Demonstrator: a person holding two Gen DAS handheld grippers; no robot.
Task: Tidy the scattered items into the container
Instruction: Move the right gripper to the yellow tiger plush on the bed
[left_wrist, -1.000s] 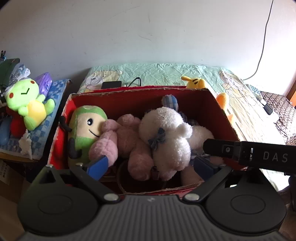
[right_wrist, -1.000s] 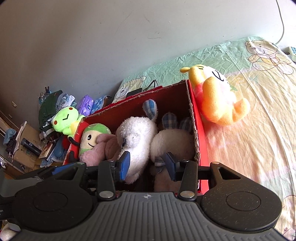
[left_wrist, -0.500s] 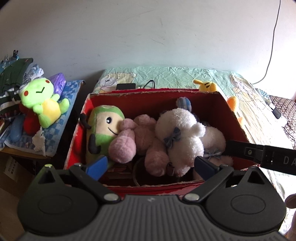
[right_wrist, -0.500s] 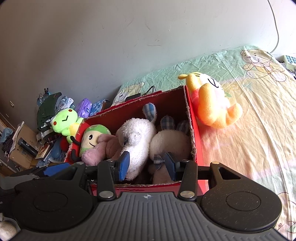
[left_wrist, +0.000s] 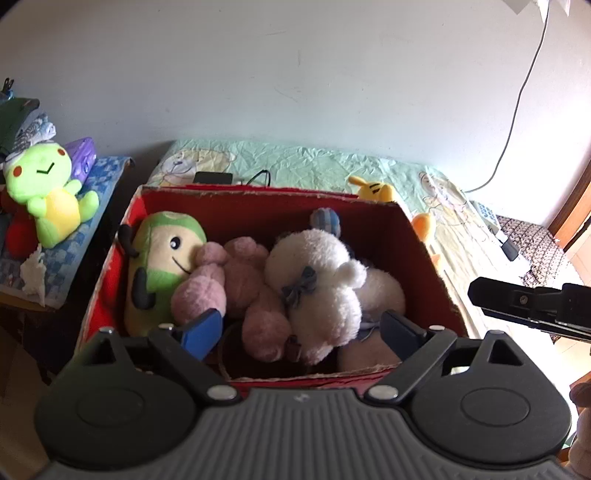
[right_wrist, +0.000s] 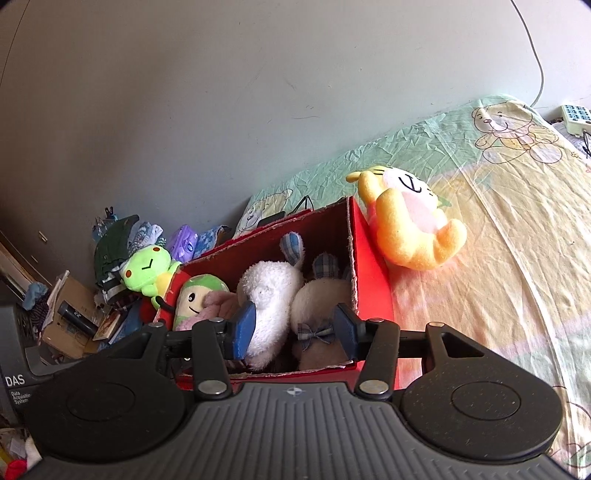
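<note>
Sunlit and crumpled, a cartoon-bear bedsheet (right_wrist: 517, 229) spreads under a plain grey wall, and the red cardboard box (left_wrist: 373, 218) sits on its near corner. That box is already well stocked: a green-capped plush with a smiling face (left_wrist: 162, 266) leans at its left end, a pink plush (left_wrist: 236, 288) sprawls in the middle, a white fluffy plush with a small plaid bow (left_wrist: 314, 284) lies over it, and a cream plush with plaid ears (right_wrist: 321, 295) fills the right end. One scattered item is plainly left on the bed, an orange-and-yellow tiger plush (right_wrist: 410, 221), lying on its back just beside the box's right outer wall. Judging by this, the job is between placements, with the tiger the likely next pick. Reaching it would call for swinging the right gripper (right_wrist: 293, 330) rightward over the box rim and closing on the soft body. Its jaws stand apart with nothing between them, hovering at the box's near edge; the left gripper (left_wrist: 301, 330) is likewise spread wide and empty above the near rim. Off to the left, a bright green frog plush (left_wrist: 48, 192) sits on a blue checked cloth (left_wrist: 99, 184) on a side stand, well apart from the box.
</note>
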